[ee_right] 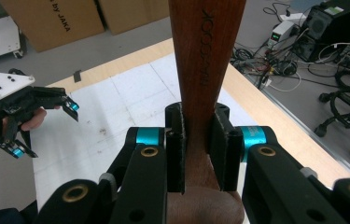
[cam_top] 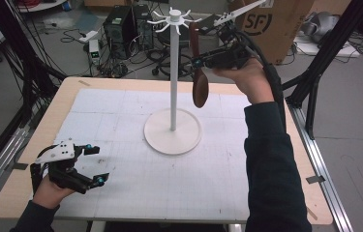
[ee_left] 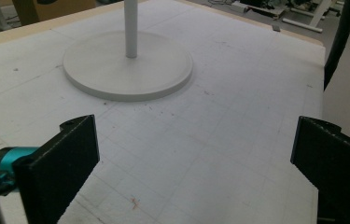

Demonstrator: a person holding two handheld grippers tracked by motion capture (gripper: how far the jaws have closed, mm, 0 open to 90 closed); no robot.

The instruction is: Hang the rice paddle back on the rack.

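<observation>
While my right tongs clamped the wooden spoon high at upper centre beside the rack, my left tongs rested apart at lower left; hooking it on probably came next.

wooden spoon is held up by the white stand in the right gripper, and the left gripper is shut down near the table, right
Not quite: the left gripper is open, not shut. The left gripper view shows its jaws standing wide apart with bare mat between them. The rest holds: the right gripper is shut on the wooden spoon, held up beside the white stand.
</observation>
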